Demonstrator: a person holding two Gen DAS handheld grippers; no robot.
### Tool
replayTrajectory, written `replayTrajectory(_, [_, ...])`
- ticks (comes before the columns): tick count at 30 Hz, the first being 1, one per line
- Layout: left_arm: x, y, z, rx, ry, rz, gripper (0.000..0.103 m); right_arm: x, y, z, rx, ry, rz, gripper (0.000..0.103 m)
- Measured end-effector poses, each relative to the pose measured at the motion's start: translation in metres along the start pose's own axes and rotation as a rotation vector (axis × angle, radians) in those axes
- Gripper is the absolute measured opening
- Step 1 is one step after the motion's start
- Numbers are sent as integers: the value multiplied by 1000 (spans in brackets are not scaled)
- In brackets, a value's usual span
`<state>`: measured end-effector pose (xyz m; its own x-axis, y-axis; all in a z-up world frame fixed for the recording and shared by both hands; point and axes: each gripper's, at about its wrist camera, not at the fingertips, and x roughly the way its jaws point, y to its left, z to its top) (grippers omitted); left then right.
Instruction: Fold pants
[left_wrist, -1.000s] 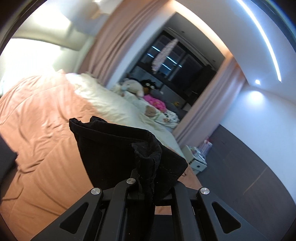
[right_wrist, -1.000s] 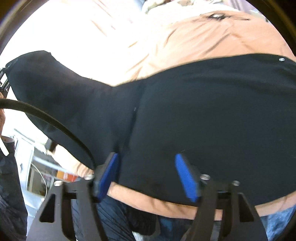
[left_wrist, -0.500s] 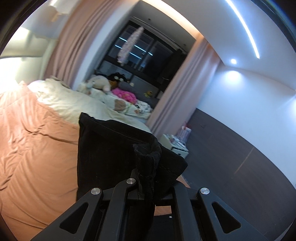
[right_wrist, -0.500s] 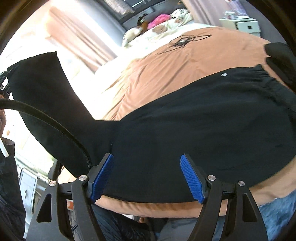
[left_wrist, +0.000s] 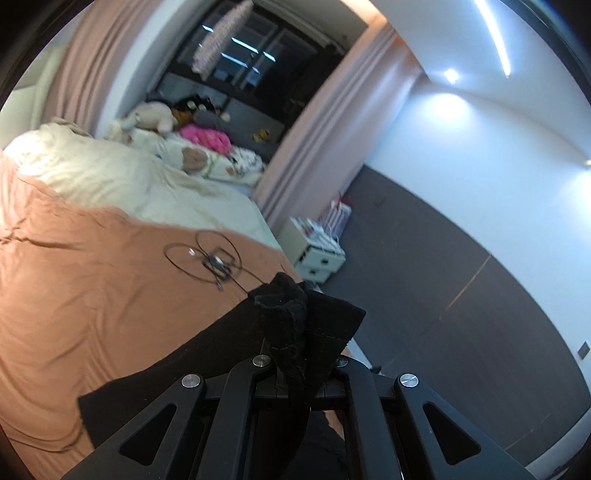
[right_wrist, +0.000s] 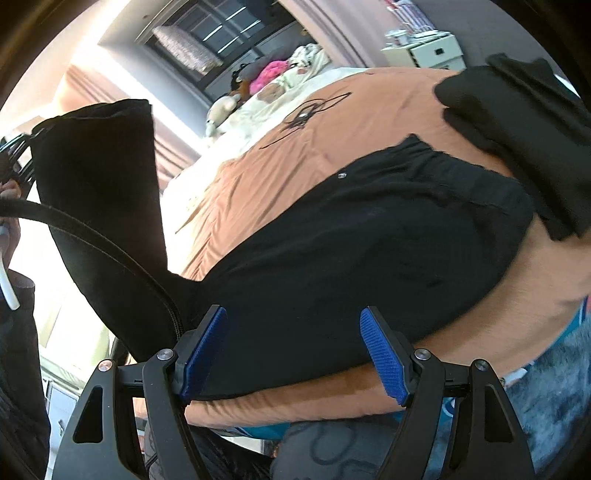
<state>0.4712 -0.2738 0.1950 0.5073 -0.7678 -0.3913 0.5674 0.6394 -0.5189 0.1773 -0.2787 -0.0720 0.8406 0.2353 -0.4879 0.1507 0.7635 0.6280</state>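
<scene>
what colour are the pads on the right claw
Blue, with a fine ribbed texture; the pads show best in the right wrist view.

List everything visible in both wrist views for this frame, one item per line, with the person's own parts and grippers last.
black pants: one, black, spread on the bed, one leg lifted
folded garment: one, black, on the bedspread beyond the waistband
bedspread: one, orange, covering the bed
cable: one, dark, coiled on the bedspread
cream duvet: one, far end of bed
soft toys: several, beige and pink, by the window
bedside cabinet: one, white, beside bed
hand: one, left edge
left gripper: black, shut on pants hem
right gripper: blue pads, open above the pants
</scene>
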Motion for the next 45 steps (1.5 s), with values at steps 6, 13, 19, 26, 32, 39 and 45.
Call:
replayTrajectory(6, [71,-32,-23,34,97,-11,3,-24,-20,2,28,-24,4,74])
replayTrajectory(13, [137,-66,-68,76,207,-42,3,-50,-55,1,88,-69,-39,74])
replayTrajectory(19, [194,-88,-133,110,344,-50,3,-66,-80,-8,160,-86,-80,74])
replayTrajectory(26, [224,-97,-166,108,401,-29,3,-81,-80,-18,182,-72,-108,74])
replayTrajectory(32, [212,-80,-153,20,236,7,3,-90,-79,-21,199,-67,-116,74])
replayTrajectory(39, [239,-95,-222,125,536,-73,3,-97,-79,-20,198,-69,-116,74])
replayTrajectory(45, [226,-114,-277,235,662,-105,3,-99,-85,-19,196,-68,-118,74])
